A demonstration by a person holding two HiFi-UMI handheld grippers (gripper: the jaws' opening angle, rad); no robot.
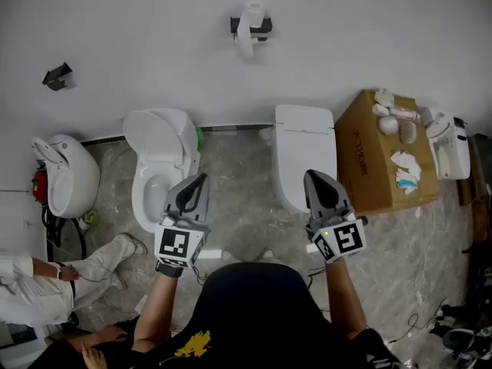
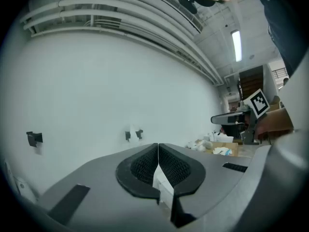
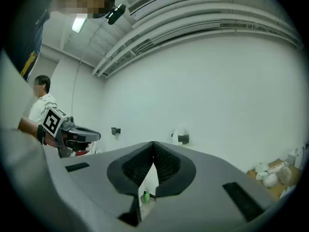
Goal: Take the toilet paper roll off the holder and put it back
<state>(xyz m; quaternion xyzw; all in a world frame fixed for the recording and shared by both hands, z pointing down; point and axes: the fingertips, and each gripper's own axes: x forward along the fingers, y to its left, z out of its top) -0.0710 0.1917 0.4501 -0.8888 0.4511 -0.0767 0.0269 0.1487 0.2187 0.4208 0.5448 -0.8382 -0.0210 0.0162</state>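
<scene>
A white toilet paper roll (image 1: 249, 23) hangs on a black holder (image 1: 262, 27) high on the white wall, with a strip of paper trailing down. The roll (image 2: 131, 134) shows small and far off in the left gripper view, and the roll (image 3: 180, 135) likewise in the right gripper view. My left gripper (image 1: 201, 180) is held low over the open toilet, jaws shut and empty. My right gripper (image 1: 310, 177) is level with it over the closed toilet, also shut with nothing in it. Both are far from the roll.
An open toilet (image 1: 159, 167) and a closed toilet (image 1: 304, 154) stand against the wall. A cardboard box (image 1: 380, 156) with white items on top is at the right. Another black holder (image 1: 58, 76) is on the wall at left. A person in white (image 1: 34, 284) crouches at lower left.
</scene>
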